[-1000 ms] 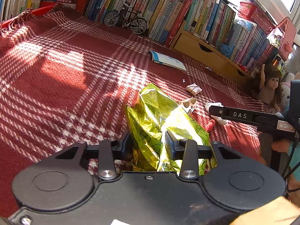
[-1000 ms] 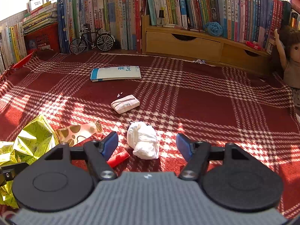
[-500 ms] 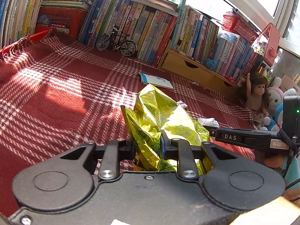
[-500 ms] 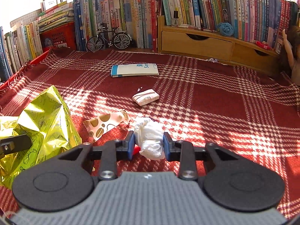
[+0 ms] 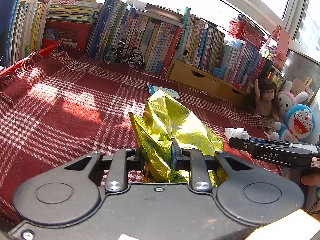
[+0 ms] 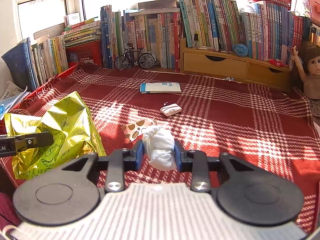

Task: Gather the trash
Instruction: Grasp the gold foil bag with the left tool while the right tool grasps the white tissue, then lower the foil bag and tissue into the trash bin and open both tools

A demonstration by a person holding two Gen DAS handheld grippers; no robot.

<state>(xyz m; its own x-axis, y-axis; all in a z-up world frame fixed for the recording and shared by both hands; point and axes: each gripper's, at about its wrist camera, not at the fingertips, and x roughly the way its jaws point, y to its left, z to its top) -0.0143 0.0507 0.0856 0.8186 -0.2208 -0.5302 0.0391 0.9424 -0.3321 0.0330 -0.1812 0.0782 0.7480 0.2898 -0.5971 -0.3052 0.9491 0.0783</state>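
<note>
A crinkled yellow-green foil bag [image 5: 170,124] hangs above the red plaid blanket [image 5: 60,104], with my left gripper [image 5: 157,152] shut on its edge. The right wrist view shows the same bag [image 6: 66,120] at the left, with a left finger [image 6: 30,141] across it. My right gripper [image 6: 159,154] is shut on a crumpled white tissue [image 6: 159,146], lifted off the blanket. In the left wrist view the tissue [image 5: 234,132] sits at the tip of the right gripper [image 5: 240,143], just right of the bag. A spotted wrapper [image 6: 138,128] and a small white packet [image 6: 170,109] lie on the blanket.
A blue-and-white booklet [image 6: 160,87] lies farther back. Rows of books [image 6: 150,36], a toy bicycle [image 6: 135,59] and a wooden drawer unit [image 6: 230,66] line the far edge. A doll [image 5: 267,100] and plush toys [image 5: 296,122] sit at the right.
My right gripper closed on the white tissue and lifted it off the blanket, toward the bag. The left gripper rose with the foil bag still in it.
</note>
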